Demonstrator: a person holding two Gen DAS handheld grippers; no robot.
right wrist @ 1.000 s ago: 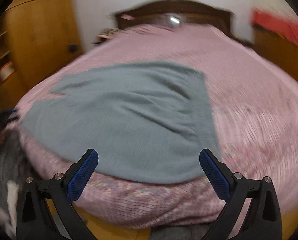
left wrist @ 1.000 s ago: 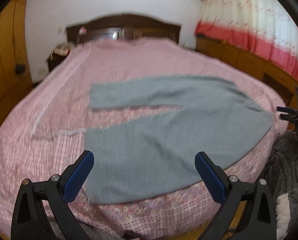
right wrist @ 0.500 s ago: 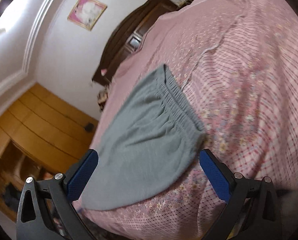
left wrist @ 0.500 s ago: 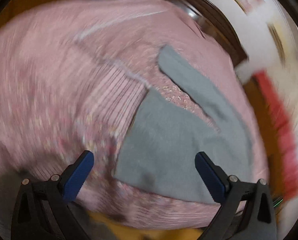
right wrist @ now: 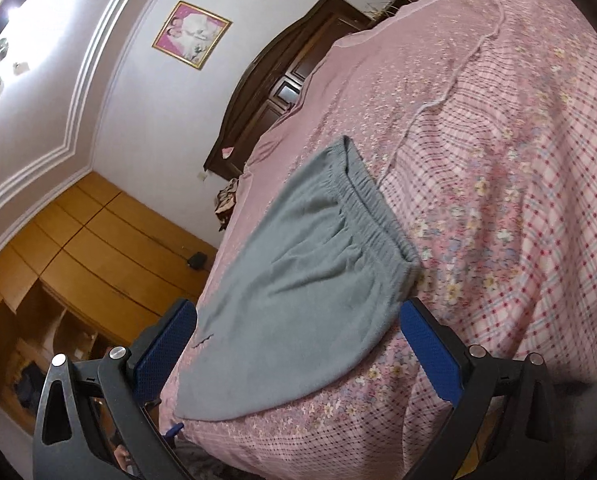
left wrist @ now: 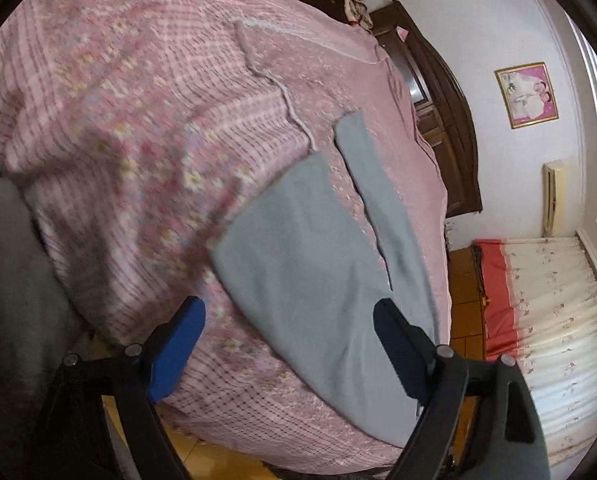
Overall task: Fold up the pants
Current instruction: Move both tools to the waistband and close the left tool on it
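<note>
Pink bed [left wrist: 146, 128]: one grey pants [left wrist: 318, 272].

Matt grey knit-cloth pants [right wrist: 298, 280]

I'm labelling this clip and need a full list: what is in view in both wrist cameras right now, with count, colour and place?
grey knit pants: one, grey, spread flat on the bed, legs apart, elastic waistband nearest the right gripper.
pink floral and checked bedspread: one, pink, covering the bed.
dark wooden headboard: one, dark brown, at the bed's far end.
framed picture: one, pink with gold frame, on the white wall.
wooden wardrobe: one, orange-brown, beside the bed.
curtain: one, cream with red band, by the wall.
left gripper: one, black with blue pads, open, jaws just closing a little, nothing held.
right gripper: one, black with blue pads, open, empty.
</note>
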